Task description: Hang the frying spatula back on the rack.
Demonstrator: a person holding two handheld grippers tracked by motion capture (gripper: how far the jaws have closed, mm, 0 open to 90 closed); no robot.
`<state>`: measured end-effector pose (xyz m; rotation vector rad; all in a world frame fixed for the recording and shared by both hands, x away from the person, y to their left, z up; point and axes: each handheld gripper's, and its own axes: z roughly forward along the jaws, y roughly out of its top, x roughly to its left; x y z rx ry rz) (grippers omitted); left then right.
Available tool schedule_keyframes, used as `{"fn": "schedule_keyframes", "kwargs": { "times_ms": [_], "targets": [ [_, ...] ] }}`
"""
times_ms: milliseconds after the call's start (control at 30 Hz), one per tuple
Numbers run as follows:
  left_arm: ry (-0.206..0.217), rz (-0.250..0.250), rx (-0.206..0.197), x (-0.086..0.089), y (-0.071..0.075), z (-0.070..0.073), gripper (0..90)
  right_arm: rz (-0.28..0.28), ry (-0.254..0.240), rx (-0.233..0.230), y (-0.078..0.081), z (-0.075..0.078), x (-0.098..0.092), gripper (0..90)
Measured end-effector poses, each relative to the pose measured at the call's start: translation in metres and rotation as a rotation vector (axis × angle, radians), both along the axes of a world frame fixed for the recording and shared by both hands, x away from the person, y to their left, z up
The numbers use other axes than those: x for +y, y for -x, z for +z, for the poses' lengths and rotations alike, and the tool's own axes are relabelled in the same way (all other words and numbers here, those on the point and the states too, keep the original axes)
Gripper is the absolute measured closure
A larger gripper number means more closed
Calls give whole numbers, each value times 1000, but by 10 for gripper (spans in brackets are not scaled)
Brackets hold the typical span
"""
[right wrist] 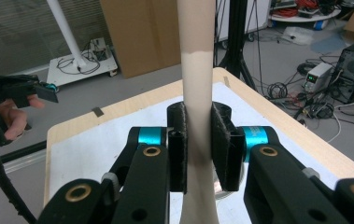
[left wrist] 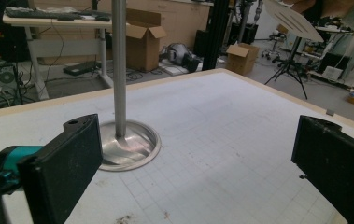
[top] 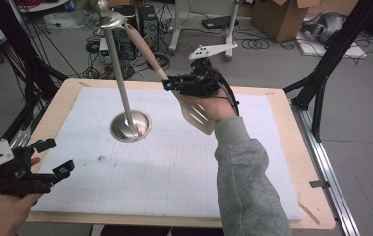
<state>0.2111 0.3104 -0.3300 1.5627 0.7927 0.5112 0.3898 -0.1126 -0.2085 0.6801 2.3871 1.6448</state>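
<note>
A metal stand rises from its round base (top: pixel 131 126) on the white mat, and its pole (top: pixel 120 73) ends in a hook ring at the top. My right gripper (top: pixel 170 83) is shut on the handle of a beige slotted spatula (top: pixel 147 49). The handle tip reaches up to the stand's top and the blade (top: pixel 196 115) hangs below the hand. In the right gripper view the pads (right wrist: pixel 177 144) press both sides of the handle (right wrist: pixel 197 56). My left gripper (top: pixel 57 157) rests open at the table's near left corner, with the stand base (left wrist: pixel 132 147) ahead of it.
The white gridded mat (top: pixel 174 172) covers most of the wooden table (top: pixel 317 196). Black frame legs (top: pixel 322 83) stand at the right edge. Cardboard boxes (top: pixel 277 19), cables and computer cases (top: pixel 147 24) sit on the floor beyond the far edge.
</note>
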Motion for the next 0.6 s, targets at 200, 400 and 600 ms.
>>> {"fn": "schedule_keyframes", "kwargs": {
  "times_ms": [200,400,600],
  "targets": [
    [-2,-2,-1,1,0,0,25,0,3,6,-2,-2,1,781],
    [0,1,0,1,1,0,25,3,8,13,-5,-4,2,781],
    [-3,0,2,0,1,0,25,5,8,15,-8,-6,6,781]
  ]
}}
